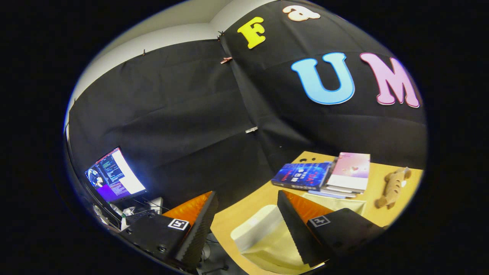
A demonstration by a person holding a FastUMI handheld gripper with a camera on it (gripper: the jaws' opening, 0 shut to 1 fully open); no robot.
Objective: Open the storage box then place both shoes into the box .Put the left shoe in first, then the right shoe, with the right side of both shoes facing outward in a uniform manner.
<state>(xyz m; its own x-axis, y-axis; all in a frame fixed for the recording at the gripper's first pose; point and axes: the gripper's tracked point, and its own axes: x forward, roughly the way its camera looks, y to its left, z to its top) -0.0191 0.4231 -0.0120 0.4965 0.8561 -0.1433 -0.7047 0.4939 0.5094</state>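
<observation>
The storage box [263,236] sits on the table [248,206], a pale cream, translucent thing with a whiter rounded edge, lying low between your two fingers and partly behind the right one. From this angle you cannot tell for sure whether its lid is on, but nothing looks lifted, so judge yourself at the first step: the box is yet to be opened, and no shoe is in your grip. Your tool [248,225] is spread wide and holds nothing; the left finger [198,225] hangs past the table's near edge, while the right finger [296,229] crosses over the box without clearly touching it. The tool is tilted and pointed high, mostly at the black booth wall, so the next move calls for you to tip it down and bring the box squarely ahead of the fingers, then find the lid's edge or handle before you close. Beyond the box, a stack of books [324,175] lies toward the back of the table, and a small tan plush toy [393,185] rests well to their right; keep clear of both. Off the table to your left glows a monitor [114,175].
</observation>
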